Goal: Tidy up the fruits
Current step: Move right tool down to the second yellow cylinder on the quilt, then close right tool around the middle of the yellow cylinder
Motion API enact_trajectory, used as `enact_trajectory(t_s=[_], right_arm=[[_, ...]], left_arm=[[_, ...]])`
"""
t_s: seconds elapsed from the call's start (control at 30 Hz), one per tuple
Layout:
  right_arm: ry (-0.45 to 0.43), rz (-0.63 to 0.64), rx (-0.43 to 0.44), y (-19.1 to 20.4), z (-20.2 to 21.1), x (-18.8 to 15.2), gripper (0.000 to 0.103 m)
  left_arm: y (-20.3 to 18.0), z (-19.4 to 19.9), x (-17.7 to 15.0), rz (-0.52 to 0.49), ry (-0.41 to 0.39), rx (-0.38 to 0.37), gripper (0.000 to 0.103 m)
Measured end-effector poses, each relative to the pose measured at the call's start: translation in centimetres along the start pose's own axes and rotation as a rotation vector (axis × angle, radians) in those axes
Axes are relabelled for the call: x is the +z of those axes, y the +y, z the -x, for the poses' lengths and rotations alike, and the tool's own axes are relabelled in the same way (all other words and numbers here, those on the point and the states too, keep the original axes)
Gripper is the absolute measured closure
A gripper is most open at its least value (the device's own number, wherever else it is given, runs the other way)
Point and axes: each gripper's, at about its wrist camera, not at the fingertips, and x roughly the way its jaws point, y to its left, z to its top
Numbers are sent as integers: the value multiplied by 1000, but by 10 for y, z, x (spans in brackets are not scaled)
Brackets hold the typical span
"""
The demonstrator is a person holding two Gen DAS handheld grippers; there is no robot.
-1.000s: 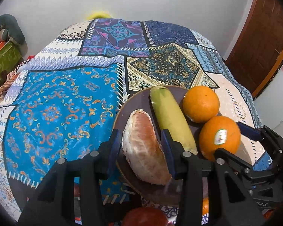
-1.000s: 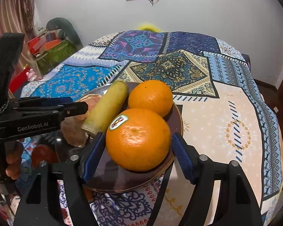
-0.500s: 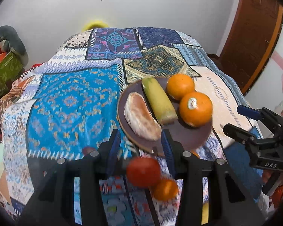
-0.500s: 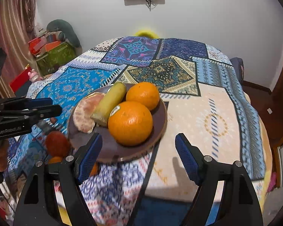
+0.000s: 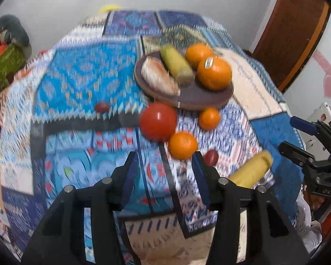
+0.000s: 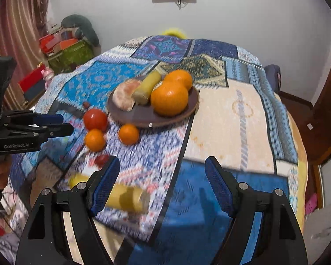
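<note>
Left tool [image 5: 163, 173] is opening on nothing, right tool [image 6: 162, 184] gapes empty, both short of the fruit plate [image 6: 165, 118].

- We see a brown plate [image 6: 188, 110] on the patterned cloth, holding two large oranges [image 6: 169, 99], a peeled citrus half [image 6: 123, 96] and a yellow-green banana piece [image 6: 146, 87].
- A red tomato [image 6: 95, 116] and two small oranges [image 6: 128, 134] lie just beside the plate's near rim.
- A yellow banana [image 5: 251, 171] lies near the cloth's near edge.
</note>
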Motion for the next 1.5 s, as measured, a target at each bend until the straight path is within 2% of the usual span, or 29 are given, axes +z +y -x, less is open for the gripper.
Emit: enact_trajectory(t_s=[0.1, 0.27, 0.37, 0.53, 0.7, 0.93, 1.0, 1.07, 1.27, 1.33, 1.5], right_arm=[[12, 7, -19, 4, 2, -16, 26], [79, -21, -7, 3, -6, -38, 26], [108, -23, -3, 4, -14, -44, 26], [153, -6, -3, 7, -33, -48, 25], [124, 33, -54, 5, -37, -39, 24], [111, -27, -66, -16, -47, -16, 24], [124, -19, -63, -16, -48, -12, 24], [101, -13, -49, -13, -39, -10, 24], [66, -30, 20, 5, -22, -7, 24], [75, -44, 67, 11, -26, -3, 24], [132, -14, 66, 32, -51, -4, 24]], left_arm=[[-2, -12, -10, 5, 36, 0, 53], [-16, -24, -21, -40, 72, -12, 53], [-22, -27, -23, -51, 69, 7, 52], [-28, -25, -25, -61, 98, -2, 52], [-46, -28, -30, -131, 99, 26, 52], [-61, -27, -20, -132, 79, -17, 52], [-57, -21, -17, -121, 62, -21, 52], [-47, -12, -14, -100, 38, -21, 52], [-11, 13, -13, -23, -34, 39, 52], [1, 17, -15, 7, -42, 44, 52], [19, 20, -23, 51, -38, 56, 52]])
